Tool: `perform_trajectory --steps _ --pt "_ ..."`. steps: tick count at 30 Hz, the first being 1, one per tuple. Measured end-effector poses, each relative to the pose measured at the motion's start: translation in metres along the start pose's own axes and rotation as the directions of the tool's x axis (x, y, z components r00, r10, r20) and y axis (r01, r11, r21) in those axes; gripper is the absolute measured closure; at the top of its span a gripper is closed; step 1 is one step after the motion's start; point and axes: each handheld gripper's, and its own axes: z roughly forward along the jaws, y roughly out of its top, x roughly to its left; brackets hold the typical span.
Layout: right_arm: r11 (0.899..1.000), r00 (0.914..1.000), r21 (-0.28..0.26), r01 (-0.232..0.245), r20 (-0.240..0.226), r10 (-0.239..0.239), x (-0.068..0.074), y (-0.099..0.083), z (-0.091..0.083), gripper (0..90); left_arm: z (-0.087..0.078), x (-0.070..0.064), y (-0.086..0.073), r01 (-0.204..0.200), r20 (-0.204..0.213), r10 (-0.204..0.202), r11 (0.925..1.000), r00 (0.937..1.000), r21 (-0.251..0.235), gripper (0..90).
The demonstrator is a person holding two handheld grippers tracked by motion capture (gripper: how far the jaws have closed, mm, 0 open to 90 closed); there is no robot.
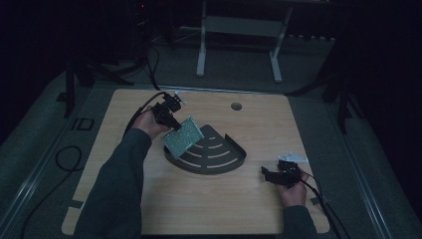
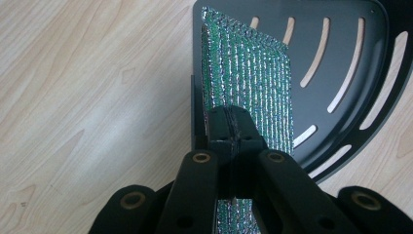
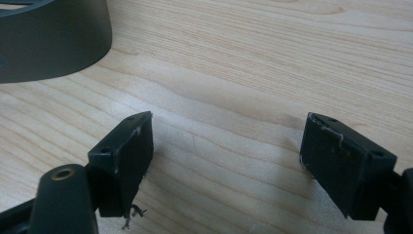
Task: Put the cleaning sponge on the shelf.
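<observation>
A green perforated circuit board [image 1: 183, 136] [image 2: 248, 83] hangs tilted over the left edge of a dark quarter-round slotted tray [image 1: 219, 162] [image 2: 341, 53]. My left gripper [image 1: 172, 123] [image 2: 229, 127] is shut on the board's near edge, with the jaws pressed together on it. The board's far end reaches above the tray's floor. My right gripper [image 1: 270, 174] [image 3: 226, 151] stands open low over the bare wood at the table's right front, with nothing between its jaws. The tray's curved wall [image 3: 48, 44] shows at the upper left of the right gripper view.
The light wooden table [image 1: 149, 199] has a round cable hole [image 1: 236, 106] near its far edge. Cables trail from both grippers. White table legs [image 1: 201, 55] stand on the floor behind the table.
</observation>
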Motion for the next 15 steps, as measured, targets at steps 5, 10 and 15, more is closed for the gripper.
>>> perform_trajectory --steps 5,10,15 --pt "1.0 1.0 0.0 0.0 0.0 0.0 0.0 0.0 0.0 19.4 0.0024 0.0001 0.001 0.005 0.006 -0.005 1.0 1.0 0.004 90.0" --pt "1.0 1.0 0.0 0.0 0.0 0.0 0.0 0.0 0.0 19.4 0.0063 -0.0002 0.0025 0.005 0.008 -0.005 1.0 1.0 0.004 90.0" --pt "1.0 1.0 0.0 0.001 0.0 -0.001 -0.0001 0.0 0.0 19.3 0.0098 -0.0009 0.0036 0.004 0.002 -0.004 1.0 1.0 0.008 90.0"
